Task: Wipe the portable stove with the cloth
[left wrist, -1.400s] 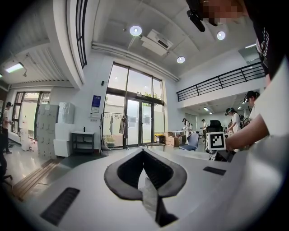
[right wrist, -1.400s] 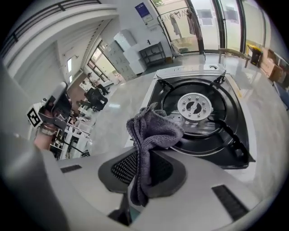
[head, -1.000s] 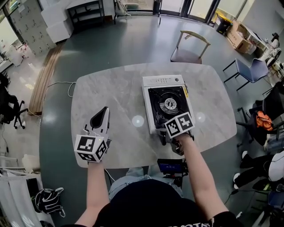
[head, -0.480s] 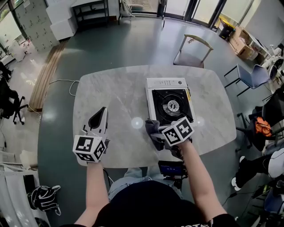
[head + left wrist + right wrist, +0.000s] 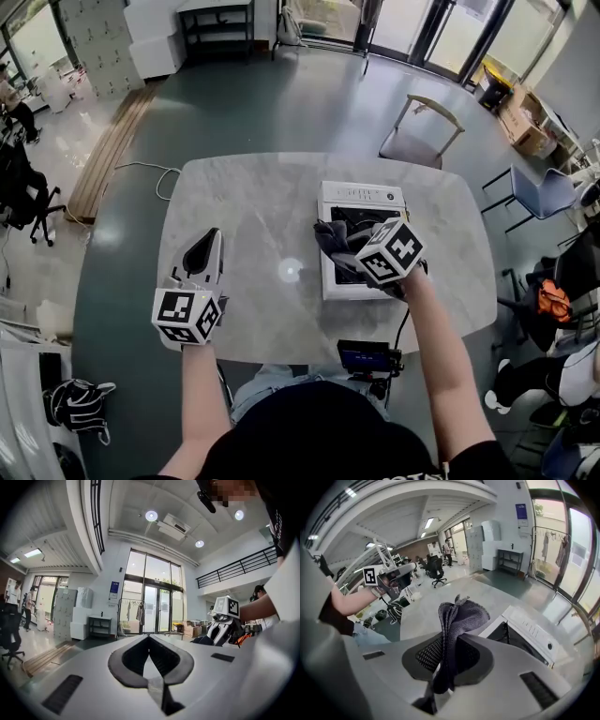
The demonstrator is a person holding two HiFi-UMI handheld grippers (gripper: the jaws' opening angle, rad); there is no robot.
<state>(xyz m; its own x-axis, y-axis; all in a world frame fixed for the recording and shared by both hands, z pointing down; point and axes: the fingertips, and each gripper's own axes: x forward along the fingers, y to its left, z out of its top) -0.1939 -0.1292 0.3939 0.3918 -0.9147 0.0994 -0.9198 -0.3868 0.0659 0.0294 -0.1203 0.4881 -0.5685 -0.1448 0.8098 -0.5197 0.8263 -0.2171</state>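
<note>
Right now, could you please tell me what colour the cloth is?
Dark grey cloth, clearest in the right gripper view.

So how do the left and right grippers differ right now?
The left gripper is shut on nothing; the right gripper is shut on the cloth. The left gripper sits over bare table, clear of the stove; the right gripper is over the stove. Both are closed.

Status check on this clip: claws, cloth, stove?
Right claw shut on cloth, over stove left edge. Left claw shut, empty, over table. Nothing blocking stove.
</note>
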